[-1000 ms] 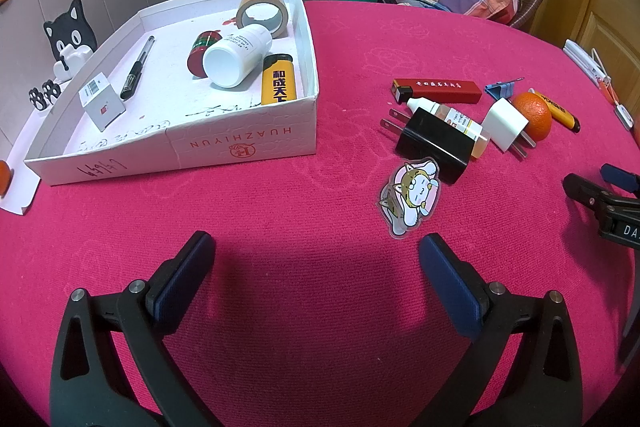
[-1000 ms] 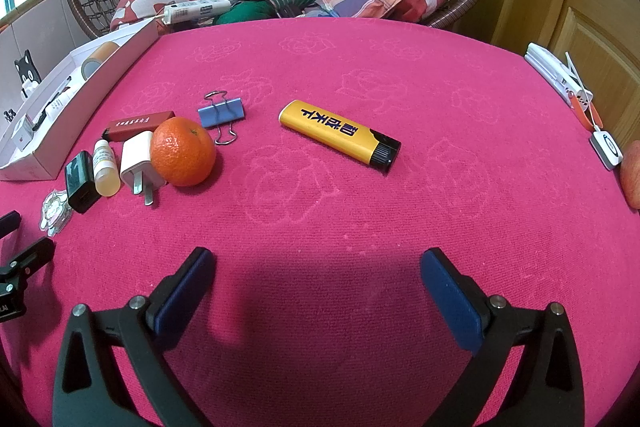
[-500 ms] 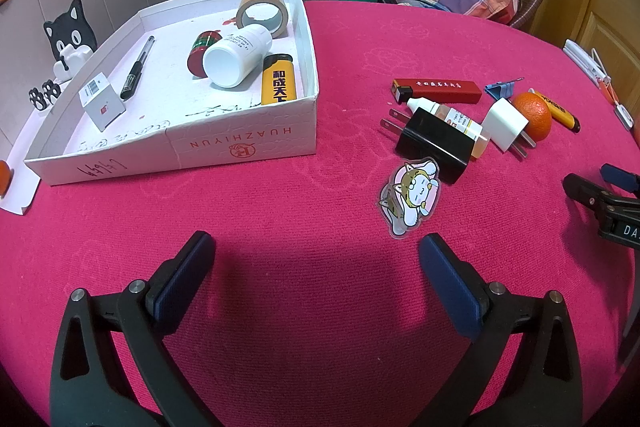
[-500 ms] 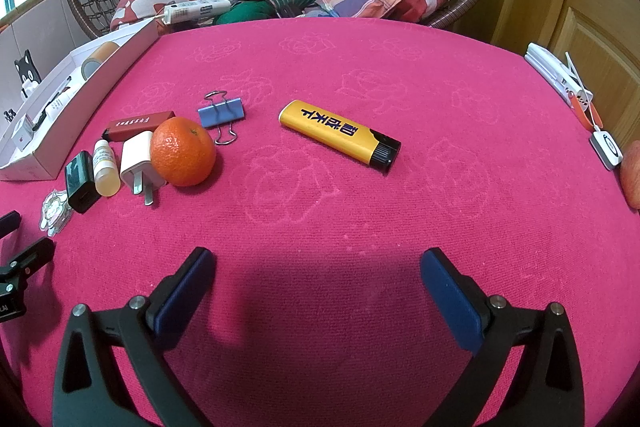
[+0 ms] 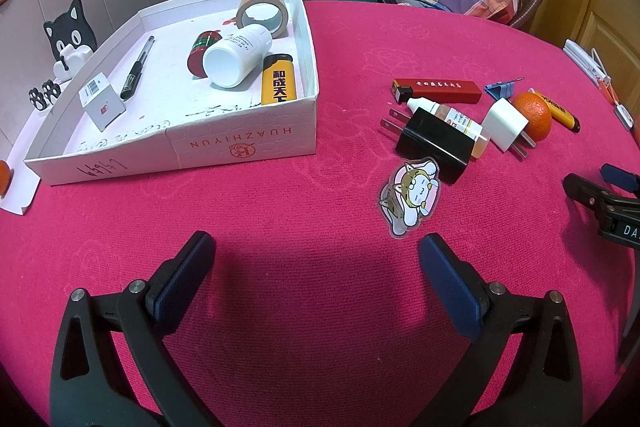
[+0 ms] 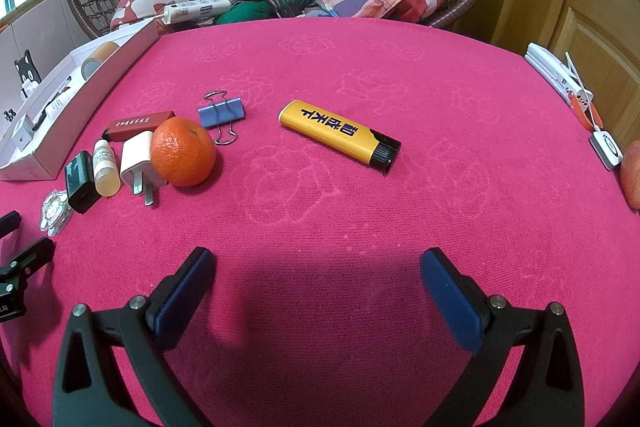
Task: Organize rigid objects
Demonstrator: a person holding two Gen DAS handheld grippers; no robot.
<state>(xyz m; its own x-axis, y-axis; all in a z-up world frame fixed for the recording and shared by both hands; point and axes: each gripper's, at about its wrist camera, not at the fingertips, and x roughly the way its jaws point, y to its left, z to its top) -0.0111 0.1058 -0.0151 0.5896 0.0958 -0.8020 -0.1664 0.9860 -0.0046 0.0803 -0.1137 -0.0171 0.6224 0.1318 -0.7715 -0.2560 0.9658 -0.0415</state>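
**Both grippers hold off, nothing stirs on the worktop**

Nothing has moved since a second ago: every item sits where it was, and both grippers hover in the same spots.

Loose things first. Out on the pink worktop point(image 6: 360, 227) lies the yellow lighter point(image 6: 339, 135), flat and alone, black cap pointing right. To its left, a blue binder clip point(image 6: 221, 113), then a tight cluster: an orange point(image 6: 183, 151) touching a white plug point(image 6: 138, 163), a small dropper bottle point(image 6: 105, 169) beside that, a black plug point(image 6: 81, 181), and a red lighter point(image 6: 138, 125) just behind. A cartoon sticker point(image 5: 410, 195) lies flat at the near edge of the cluster, touching the black plug.

Over in the white box point(image 5: 240, 143) are a second yellow lighter point(image 5: 277, 85), a white bottle point(image 5: 236, 55) on its side, a red and green can point(image 5: 202, 49), a tape roll point(image 5: 262, 11), a pen point(image 5: 137, 69) and a small white carton point(image 5: 101, 101).

Right gripper point(image 6: 318, 291) is spread wide and empty, low over bare cloth, well short of the yellow lighter. Left gripper point(image 5: 316, 279) is likewise spread and empty, with the sticker just ahead of its right finger.
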